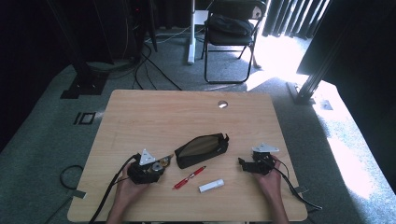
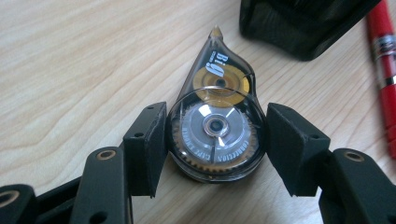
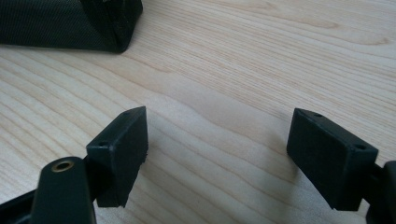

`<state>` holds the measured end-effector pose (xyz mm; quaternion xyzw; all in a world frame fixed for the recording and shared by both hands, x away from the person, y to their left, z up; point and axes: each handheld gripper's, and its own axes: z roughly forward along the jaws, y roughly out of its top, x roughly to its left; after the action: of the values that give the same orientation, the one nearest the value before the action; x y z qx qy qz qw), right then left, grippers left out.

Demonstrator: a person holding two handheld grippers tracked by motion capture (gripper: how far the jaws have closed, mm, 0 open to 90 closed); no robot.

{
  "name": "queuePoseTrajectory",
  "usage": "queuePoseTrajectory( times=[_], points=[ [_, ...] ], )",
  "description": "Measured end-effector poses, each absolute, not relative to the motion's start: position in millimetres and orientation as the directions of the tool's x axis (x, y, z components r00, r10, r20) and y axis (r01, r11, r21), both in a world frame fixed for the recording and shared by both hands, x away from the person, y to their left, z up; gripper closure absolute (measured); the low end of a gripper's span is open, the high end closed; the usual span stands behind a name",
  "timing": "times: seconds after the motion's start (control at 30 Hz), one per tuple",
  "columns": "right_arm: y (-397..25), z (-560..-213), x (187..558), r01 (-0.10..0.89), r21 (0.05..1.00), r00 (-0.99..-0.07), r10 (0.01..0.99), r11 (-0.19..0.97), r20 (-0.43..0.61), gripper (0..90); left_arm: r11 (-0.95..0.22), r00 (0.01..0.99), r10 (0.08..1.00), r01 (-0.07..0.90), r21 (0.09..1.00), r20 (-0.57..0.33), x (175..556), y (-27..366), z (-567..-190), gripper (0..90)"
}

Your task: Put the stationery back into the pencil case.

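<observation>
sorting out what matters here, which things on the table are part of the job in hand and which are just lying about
In hand:
- clear teardrop-shaped correction tape dispenser, between the open left gripper jaws
- black fabric pencil pouch, open, just beyond it

Lying about:
- red pen
- small white tube
- open right gripper, over bare wooden table

Light wooden table top [image 2: 70,56]: pale grain, smooth matt laminate look. Teardrop correction-tape dispenser of clear smoky plastic [image 2: 217,126]: glossy, see-through shell, white toothed plastic wheel and a yellow-gold spool inside. Black fabric pencil pouch [image 1: 201,149]: woven mesh-like cloth, matt, olive lining at the opening. Red plastic pen [image 2: 384,51]: glossy barrel, shiny silver metal-looking bands. White cylindrical plastic stick [image 1: 211,185]: smooth, matt. Left gripper [image 2: 217,154]: matt black plastic arms, brass-coloured rivets, dull rubbery pads [image 2: 147,144]. Right gripper [image 3: 217,158]: same matt black pads.
</observation>
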<state>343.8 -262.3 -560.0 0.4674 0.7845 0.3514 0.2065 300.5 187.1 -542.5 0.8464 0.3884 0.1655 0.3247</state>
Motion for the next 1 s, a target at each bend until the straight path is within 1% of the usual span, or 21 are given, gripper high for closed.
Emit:
queuePoseTrajectory(
  times=[0.3, 0.43, 0.6, 0.67, 0.77, 0.8, 0.83, 0.9, 1.0],
  points=[
    [-262.3, -560.0, 343.8, 0.588, 0.744, -0.478, 0.878, 0.316, 0.005, 20.4, -0.503, 0.654, 0.757, 0.558, 0.660, 0.024, 304.0, 188.6, -543.3, 41.2],
    [-262.3, -560.0, 343.8, 0.588, 0.744, -0.478, 0.878, 0.316, 0.005, 20.4, -0.533, 0.675, 0.738, 0.559, 0.635, 0.025, 306.4, 190.1, -540.7, 40.7],
    [-262.2, -560.0, 343.8, 0.588, 0.744, -0.478, 0.879, 0.316, 0.005, 20.4, -0.557, 0.693, 0.721, 0.557, 0.616, 0.025, 307.1, 190.1, -539.3, 36.8],
    [-262.3, -560.0, 343.8, 0.588, 0.744, -0.478, 0.879, 0.316, 0.005, 20.4, -0.565, 0.698, 0.716, 0.558, 0.607, 0.026, 307.9, 189.8, -538.6, 36.8],
    [-262.2, -560.0, 343.7, 0.589, 0.744, -0.477, 0.879, 0.316, 0.005, 20.4, -0.577, 0.707, 0.707, 0.557, 0.597, 0.023, 309.5, 189.3, -537.3, 37.6],
    [-262.2, -560.0, 343.7, 0.589, 0.744, -0.477, 0.879, 0.316, 0.005, 20.4, -0.582, 0.711, 0.703, 0.557, 0.593, 0.022, 310.2, 189.6, -536.5, 40.3],
    [-262.2, -560.0, 343.8, 0.588, 0.744, -0.478, 0.878, 0.316, 0.005, 20.4, -0.587, 0.714, 0.700, 0.557, 0.588, 0.023, 310.9, 189.2, -536.0, 41.0],
    [-262.2, -560.0, 343.7, 0.588, 0.744, -0.478, 0.878, 0.316, 0.005, 20.4, -0.593, 0.717, 0.697, 0.556, 0.583, 0.026, 311.9, 188.2, -535.4, 41.2],
    [-262.1, -560.0, 343.7, 0.587, 0.745, -0.480, 0.877, 0.317, 0.005, 20.4, -0.578, 0.709, 0.705, 0.554, 0.599, 0.025, 311.4, 188.5, -536.8, 41.6]
  ],
)
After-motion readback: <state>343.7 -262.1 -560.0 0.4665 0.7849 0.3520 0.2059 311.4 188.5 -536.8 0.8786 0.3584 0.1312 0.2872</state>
